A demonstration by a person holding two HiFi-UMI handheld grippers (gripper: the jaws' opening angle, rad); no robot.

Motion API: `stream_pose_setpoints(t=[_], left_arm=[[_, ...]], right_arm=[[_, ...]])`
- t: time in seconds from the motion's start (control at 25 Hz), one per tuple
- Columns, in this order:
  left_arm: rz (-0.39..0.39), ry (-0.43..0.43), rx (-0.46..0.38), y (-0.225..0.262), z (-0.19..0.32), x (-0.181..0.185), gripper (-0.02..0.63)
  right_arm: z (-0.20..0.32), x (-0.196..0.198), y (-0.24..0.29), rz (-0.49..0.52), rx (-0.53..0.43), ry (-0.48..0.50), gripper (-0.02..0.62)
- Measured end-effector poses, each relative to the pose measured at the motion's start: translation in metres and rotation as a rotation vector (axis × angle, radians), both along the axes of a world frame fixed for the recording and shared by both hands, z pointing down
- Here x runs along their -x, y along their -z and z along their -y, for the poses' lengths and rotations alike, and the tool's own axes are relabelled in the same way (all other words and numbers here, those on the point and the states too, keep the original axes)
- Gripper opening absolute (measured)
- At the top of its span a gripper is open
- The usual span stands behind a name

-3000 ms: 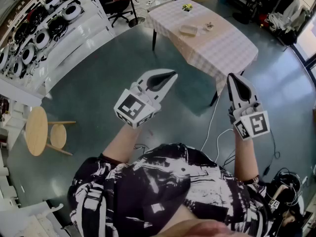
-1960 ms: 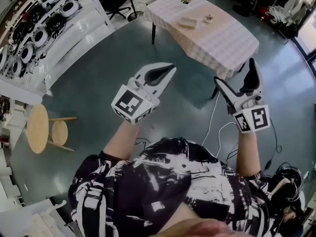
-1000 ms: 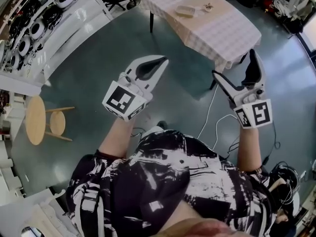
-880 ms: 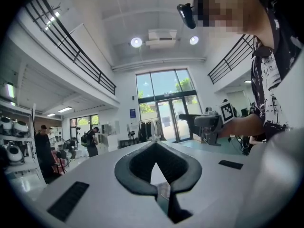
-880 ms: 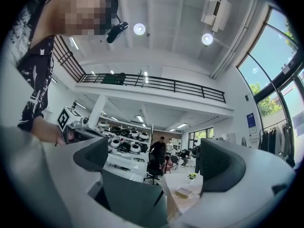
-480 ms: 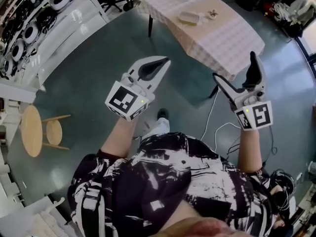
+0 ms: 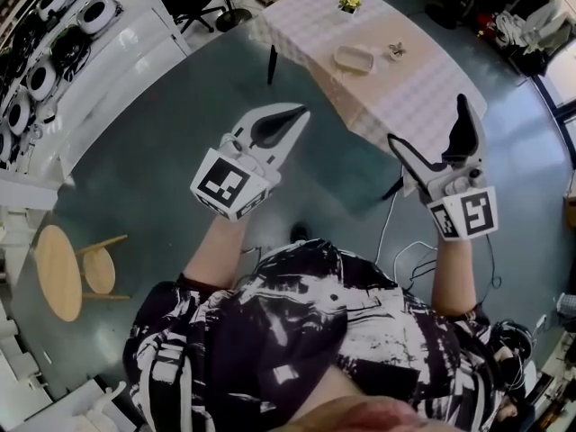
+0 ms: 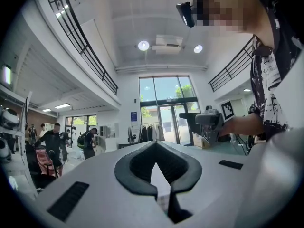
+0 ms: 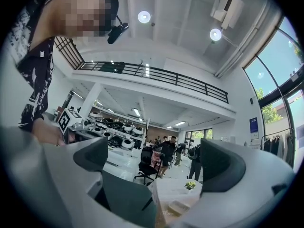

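Our left gripper (image 7: 292, 113) has its two smooth white fingers pressed together at the tips, with nothing in them. Their dark rubber pads (image 8: 137, 164) make a leaf-shaped ring. Our right gripper (image 7: 429, 122) has its fingers spread wide, and nothing sits between its dark pads (image 9: 91, 154). We hold both grippers up in front of our chest, arms bent, tips pointing away from us. The left one carries a hard cube with black-and-white square marks (image 7: 225, 185). Well past the tips stands a long table with a soft pink checked cloth (image 7: 405, 88). A pale shallow dish (image 7: 354, 58) lies on it. The shiny dark green floor (image 7: 171, 142) spreads below.
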State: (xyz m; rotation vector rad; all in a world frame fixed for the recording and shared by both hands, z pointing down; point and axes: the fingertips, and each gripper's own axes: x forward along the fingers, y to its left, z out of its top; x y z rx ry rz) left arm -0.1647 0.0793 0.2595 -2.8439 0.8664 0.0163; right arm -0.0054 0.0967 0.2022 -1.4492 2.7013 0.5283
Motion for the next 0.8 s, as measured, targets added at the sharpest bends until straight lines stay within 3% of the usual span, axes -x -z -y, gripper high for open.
stream_pose_setpoints(t=[0.32,0.56,0.8], left_arm=[[0.000,-0.047,0.007,0.002,0.059,-0.003,0.000],[0.015,-0.054,0.018,-0.002,0.091,-0.023,0.000],[0.046,-0.020,0.027,-0.006,0.155,-0.045,0.000]], right_arm=[[0.054,0.005,-0.003,0.000,0.021,-0.028,0.575],[0.092,-0.016,-0.008,0.009,0.026,-0.033,0.575],[0.158,-0.041,-0.014,0.029,0.021,-0.012,0.575]])
